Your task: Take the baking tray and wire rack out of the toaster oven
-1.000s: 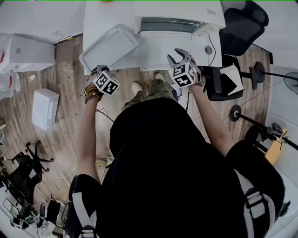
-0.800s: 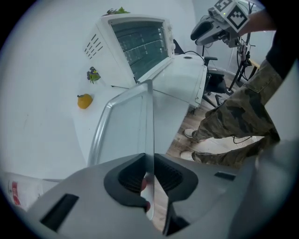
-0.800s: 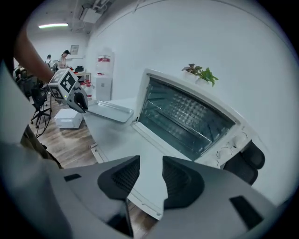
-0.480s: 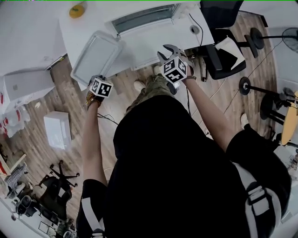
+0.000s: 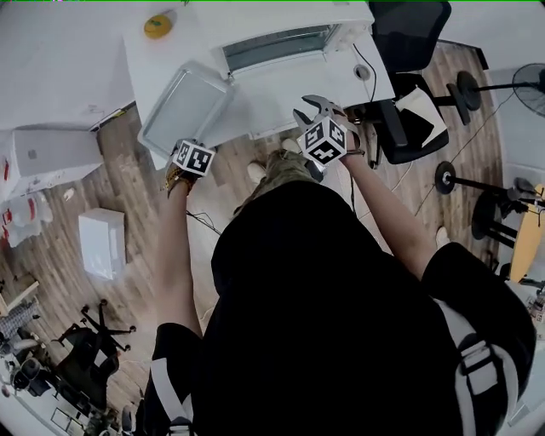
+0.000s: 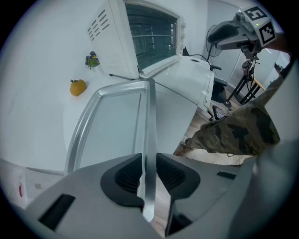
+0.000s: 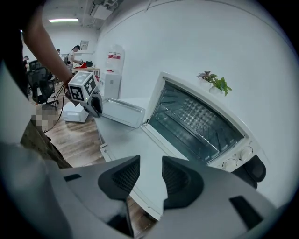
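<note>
The metal baking tray lies on the white table, left of the toaster oven. My left gripper points down at the tray's near corner. The tray's rim runs between its pads, and its jaws have just been opening, with a thin gap showing beside the rim. The oven's door hangs open, and the wire rack sits inside. My right gripper hovers open and empty over the door's front edge.
A yellow object lies on the table behind the tray. A small plant stands on the oven. A black chair is to the right, and white boxes sit on the floor at the left.
The head view has swung. My left gripper has sunk a little at the tray's near corner. The right gripper stays in front of the open door.
</note>
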The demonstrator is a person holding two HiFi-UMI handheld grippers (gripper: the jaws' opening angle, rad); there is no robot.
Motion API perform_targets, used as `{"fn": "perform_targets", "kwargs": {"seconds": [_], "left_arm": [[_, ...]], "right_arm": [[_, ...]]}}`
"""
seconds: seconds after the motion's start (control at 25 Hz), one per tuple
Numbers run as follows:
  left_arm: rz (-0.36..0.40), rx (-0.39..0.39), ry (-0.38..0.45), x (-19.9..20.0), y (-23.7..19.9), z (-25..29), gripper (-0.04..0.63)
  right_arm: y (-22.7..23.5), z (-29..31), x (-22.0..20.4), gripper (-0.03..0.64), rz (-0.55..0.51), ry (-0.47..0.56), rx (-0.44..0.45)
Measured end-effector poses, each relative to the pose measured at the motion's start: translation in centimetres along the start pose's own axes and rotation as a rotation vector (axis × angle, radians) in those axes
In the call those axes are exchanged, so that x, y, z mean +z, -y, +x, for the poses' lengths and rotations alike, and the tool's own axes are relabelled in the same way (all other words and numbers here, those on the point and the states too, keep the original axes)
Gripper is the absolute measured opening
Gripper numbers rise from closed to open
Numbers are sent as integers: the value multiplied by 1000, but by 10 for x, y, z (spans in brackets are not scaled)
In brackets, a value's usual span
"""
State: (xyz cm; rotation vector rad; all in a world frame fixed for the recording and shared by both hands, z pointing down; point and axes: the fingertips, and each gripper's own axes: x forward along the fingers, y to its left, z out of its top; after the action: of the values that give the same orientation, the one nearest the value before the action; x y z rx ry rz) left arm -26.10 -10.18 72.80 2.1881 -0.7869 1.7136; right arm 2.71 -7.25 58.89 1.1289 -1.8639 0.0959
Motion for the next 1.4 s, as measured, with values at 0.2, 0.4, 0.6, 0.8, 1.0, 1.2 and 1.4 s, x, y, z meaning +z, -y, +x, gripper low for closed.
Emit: {"fn": "perform_targets", "kwargs": {"seconds": [0.2, 0.4, 0.6, 0.8, 1.0, 1.2, 1.4], "left_arm": [[-68, 10, 99, 5, -3, -13, 183], [-179, 41, 77, -15, -15, -4, 146], [-221, 145, 85, -23, -34, -4, 138], [-217, 144, 172, 0, -30, -21, 140], [-178, 165, 272, 38, -29, -49, 140], [-125, 179, 355, 72, -23, -77, 140], [-189, 169, 403, 87, -16, -91, 140]], "right_arm": [[-7, 4, 26, 158, -79, 14, 17], [-15, 6, 46, 158, -159, 23, 42], [-16, 7, 53, 158, -200, 20, 49], [-9, 9, 50, 158, -202, 21, 43], [3, 13, 50, 159, -185, 35, 13], [24, 15, 56, 158, -250, 67, -53], [64, 26, 69, 160, -322, 95, -170]]}}
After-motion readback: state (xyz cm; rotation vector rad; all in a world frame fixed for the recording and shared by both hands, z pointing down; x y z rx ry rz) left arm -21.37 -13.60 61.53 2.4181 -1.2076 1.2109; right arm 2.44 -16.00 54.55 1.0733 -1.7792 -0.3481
